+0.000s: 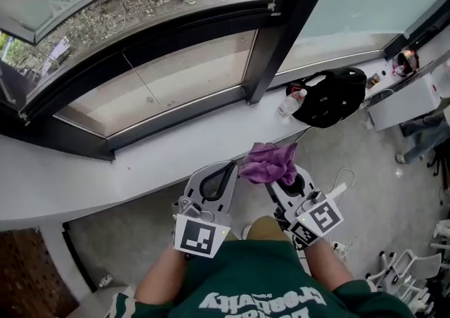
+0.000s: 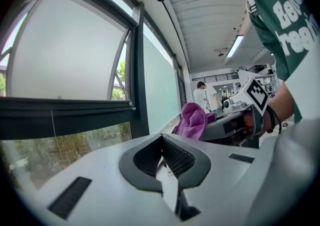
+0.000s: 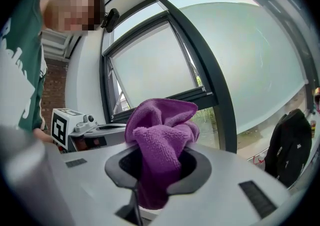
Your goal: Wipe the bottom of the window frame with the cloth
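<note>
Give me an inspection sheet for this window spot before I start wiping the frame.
Surface: white sill running under the window.
Job's things: purple cloth bunched in the right gripper; dark window frame, not touched yet.
Clutter: black bag and water bottle on the sill, to the right.
Grippers: left gripper shut, empty; right gripper shut on the cloth.
Cables: thin pale cable looping near the right gripper.
Surroundings: white chairs at the lower right; a person stands far off.
</note>
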Available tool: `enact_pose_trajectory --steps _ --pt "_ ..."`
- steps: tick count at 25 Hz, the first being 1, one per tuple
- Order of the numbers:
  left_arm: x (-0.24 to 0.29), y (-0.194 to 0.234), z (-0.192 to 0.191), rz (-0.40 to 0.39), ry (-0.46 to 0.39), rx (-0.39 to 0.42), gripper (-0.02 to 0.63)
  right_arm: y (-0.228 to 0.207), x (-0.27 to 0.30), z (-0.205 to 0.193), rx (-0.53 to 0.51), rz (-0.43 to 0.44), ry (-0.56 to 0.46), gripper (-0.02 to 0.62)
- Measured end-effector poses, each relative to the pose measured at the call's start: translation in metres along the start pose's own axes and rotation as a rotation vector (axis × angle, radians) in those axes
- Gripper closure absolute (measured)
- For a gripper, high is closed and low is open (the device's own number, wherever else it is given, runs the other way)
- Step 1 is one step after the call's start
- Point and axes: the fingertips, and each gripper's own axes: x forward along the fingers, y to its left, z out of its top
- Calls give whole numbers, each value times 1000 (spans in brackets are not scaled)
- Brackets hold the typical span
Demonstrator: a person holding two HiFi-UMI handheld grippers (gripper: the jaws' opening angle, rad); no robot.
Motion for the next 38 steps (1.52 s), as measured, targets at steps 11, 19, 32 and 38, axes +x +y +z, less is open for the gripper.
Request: enact_pose_trajectory --steps 11,19,32,38 --pt "40 15 -60 -24 92 -117 600 -45 33 -35 127 -31 52 491" --pt "106 26 -125 -3 110 -82 600 -134 80 -91 122 -74 114 491" --pt "244 59 -318 105 269 -139 600 -300 195 -276 -15 -97 218 489" --pt "286 58 -384 70 266 -187 600 -326 232 -326 -157 -103 277 488"
